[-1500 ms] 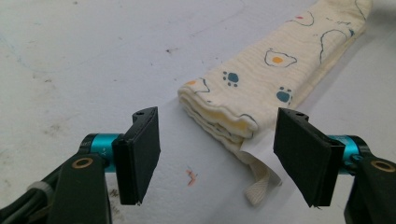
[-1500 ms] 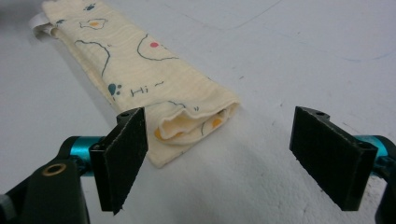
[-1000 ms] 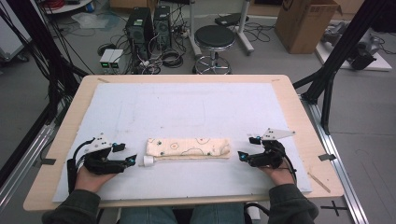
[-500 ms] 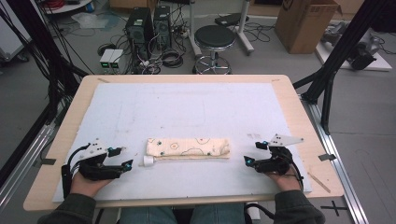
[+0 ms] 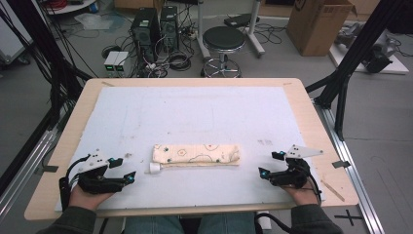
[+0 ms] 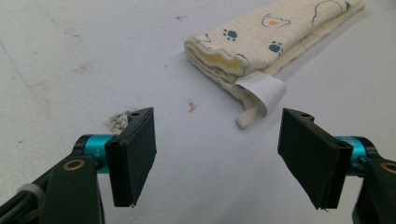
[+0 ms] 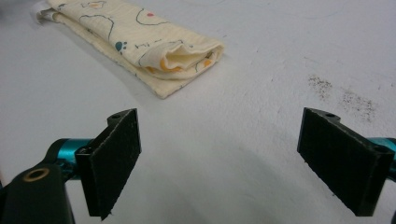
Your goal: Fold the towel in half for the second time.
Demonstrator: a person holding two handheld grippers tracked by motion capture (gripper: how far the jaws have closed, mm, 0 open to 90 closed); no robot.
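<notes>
I am holding both grippers low over the white mat (image 5: 195,112) on the table (image 5: 311,122), one at each end of the folded cloth (image 5: 196,153).

Left gripper (image 5: 124,170): its jaws are standing wide apart and released, with nothing between them. In the left gripper view the left gripper (image 6: 217,149) is pointing at bare mat, and the cloth (image 6: 261,42) is lying ahead of the jaws and off toward the right jaw, clear of both pads. A white tag (image 6: 261,91) and a short strap end are sticking out of the near end of the cloth, just ahead of the right jaw but not touching it.

Right gripper (image 5: 269,164): its jaws have just been opening and are now standing wide and released, gripping nothing. In the right gripper view the right gripper (image 7: 219,161) is facing bare mat, and the cloth (image 7: 140,42) is lying ahead and toward the left jaw, its folded end nearest, apart from the pads.

The cloth is resting flat between the two grippers, folded into a long narrow strip, cream with small printed figures.
</notes>
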